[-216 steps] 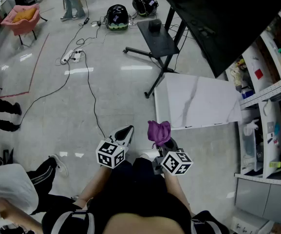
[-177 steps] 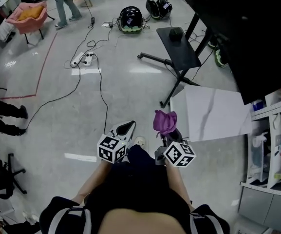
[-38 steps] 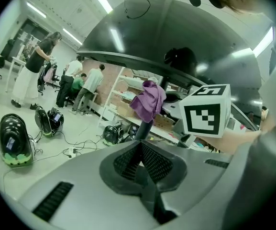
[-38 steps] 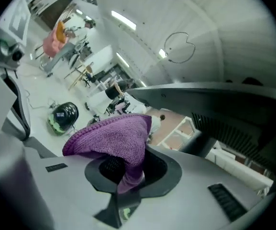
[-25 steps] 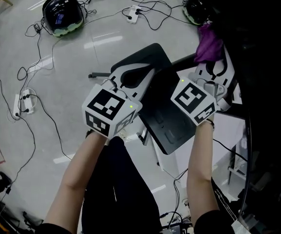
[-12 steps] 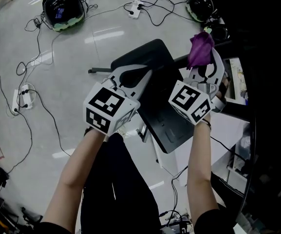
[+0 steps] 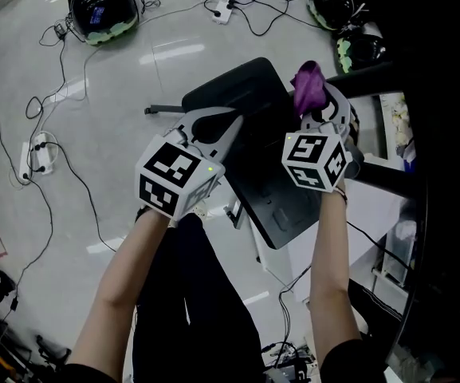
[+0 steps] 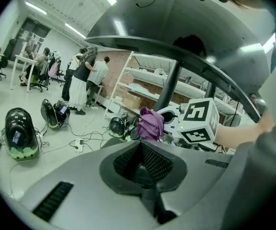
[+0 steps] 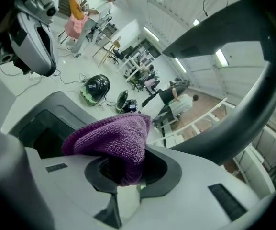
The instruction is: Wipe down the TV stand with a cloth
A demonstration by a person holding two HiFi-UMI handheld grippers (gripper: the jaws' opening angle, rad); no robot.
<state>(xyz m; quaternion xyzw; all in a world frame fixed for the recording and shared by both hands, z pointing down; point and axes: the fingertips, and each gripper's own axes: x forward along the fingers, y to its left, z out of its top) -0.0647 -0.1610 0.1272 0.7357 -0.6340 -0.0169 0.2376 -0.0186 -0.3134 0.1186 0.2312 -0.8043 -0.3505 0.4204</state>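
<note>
The TV stand's black shelf lies just below both grippers, with the stand's dark pole and the black TV at the right. My right gripper is shut on a bunched purple cloth, held over the shelf's far right corner. In the right gripper view the cloth bulges out of the right gripper, with the shelf behind it. My left gripper hovers over the shelf's left part, shut and empty. The left gripper also looks at the cloth.
Black helmets, a power strip and several cables lie on the glossy floor. The stand's white marble-look base is under the shelf. White shelving stands behind, and people work far off.
Since the earliest frames the person has walked up to the TV stand. Over the last second the right gripper has carried the cloth leftward over the shelf; the left gripper has hardly moved.
</note>
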